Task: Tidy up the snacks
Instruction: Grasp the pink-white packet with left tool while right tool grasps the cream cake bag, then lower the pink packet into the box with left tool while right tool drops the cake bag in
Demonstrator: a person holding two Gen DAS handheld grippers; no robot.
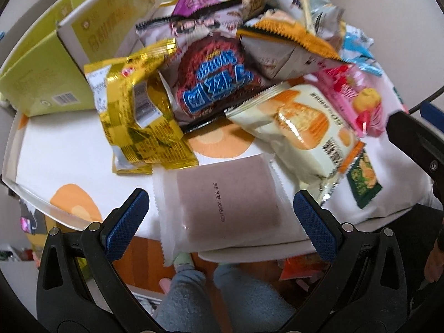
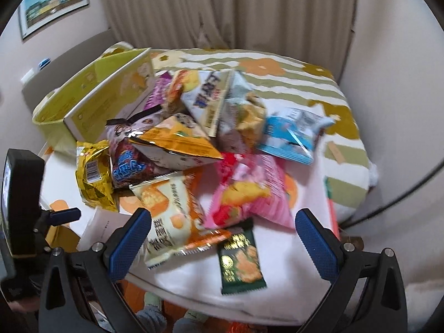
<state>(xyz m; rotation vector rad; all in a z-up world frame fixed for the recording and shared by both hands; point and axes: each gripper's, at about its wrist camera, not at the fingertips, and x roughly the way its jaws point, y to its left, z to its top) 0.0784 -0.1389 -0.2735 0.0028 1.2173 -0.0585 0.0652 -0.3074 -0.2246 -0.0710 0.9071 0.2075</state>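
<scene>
Left gripper (image 1: pixel 220 211) held low at the near edge of the bench (image 1: pixel 69 149), fingers (image 1: pixel 126 222) spread wide, nothing grasped. Right gripper (image 2: pixel 223 236) likewise released, poised slightly above and to the right of the snack pile (image 2: pixel 188 138), fingers apart and clear of everything.

Seen only from the left wrist: a pale wafer packet (image 1: pixel 222 199) with a printed date, lying flat just in front of the pile, between the 2 left fingers but apparently untouched, though blur makes contact hard to judge. Also legs in grey trousers (image 1: pixel 222 299) below the bench edge.

Seen only from the right wrist: curtain (image 2: pixel 222 8), framed picture (image 2: pixel 52 2), striped floral cloth (image 2: pixel 305 83) behind the pile, blue packet (image 2: pixel 291 136) on the pile's right flank.

Shared: green box (image 2: pixel 83 97) left of the pile, gold packet (image 1: pixel 141 116) at its front left, cream cake packet (image 2: pixel 166 216) and dark green packet (image 2: pixel 241 260) at its front, the latter between the right fingers.
</scene>
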